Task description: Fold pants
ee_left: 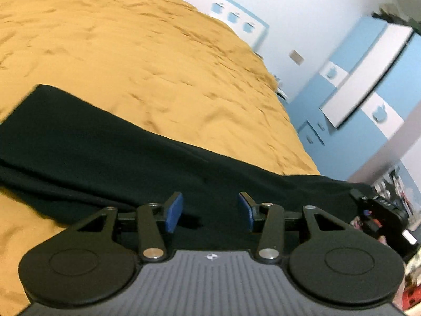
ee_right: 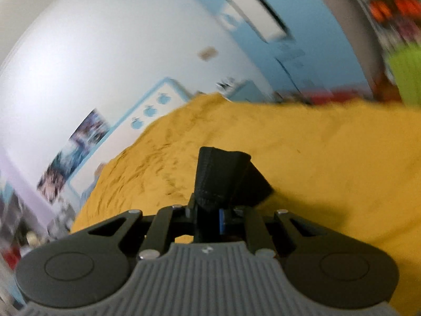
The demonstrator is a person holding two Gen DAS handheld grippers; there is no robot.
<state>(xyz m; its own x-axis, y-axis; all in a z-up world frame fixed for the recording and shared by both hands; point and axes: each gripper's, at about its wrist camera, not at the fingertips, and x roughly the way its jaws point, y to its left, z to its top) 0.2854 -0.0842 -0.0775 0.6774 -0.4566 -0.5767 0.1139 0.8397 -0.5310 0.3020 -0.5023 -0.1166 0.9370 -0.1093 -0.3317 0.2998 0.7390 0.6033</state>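
The black pants lie stretched across a bed covered with a mustard-yellow bedspread, and in the left wrist view their long axis runs slantwise, from a squared end at the upper left down toward the lower right, where the cloth passes under the left tool. That tool hovers just above the dark fabric with its blue pads well apart and nothing between them, so it is released. At the right edge of the same view the right tool shows as a black body, close to the far end of the pants. In the right wrist view the right tool is clenched on a bunched fold of the pants: a stitched hem edge stands up from between the pads, pointing away from the camera and slightly tilted, with the rest of the fold drooping to the right over the bedspread. The lifted piece casts a shadow on the yellow cloth beneath. Behind the bed stand a white wall and pale blue furniture, blurred in the right wrist view.
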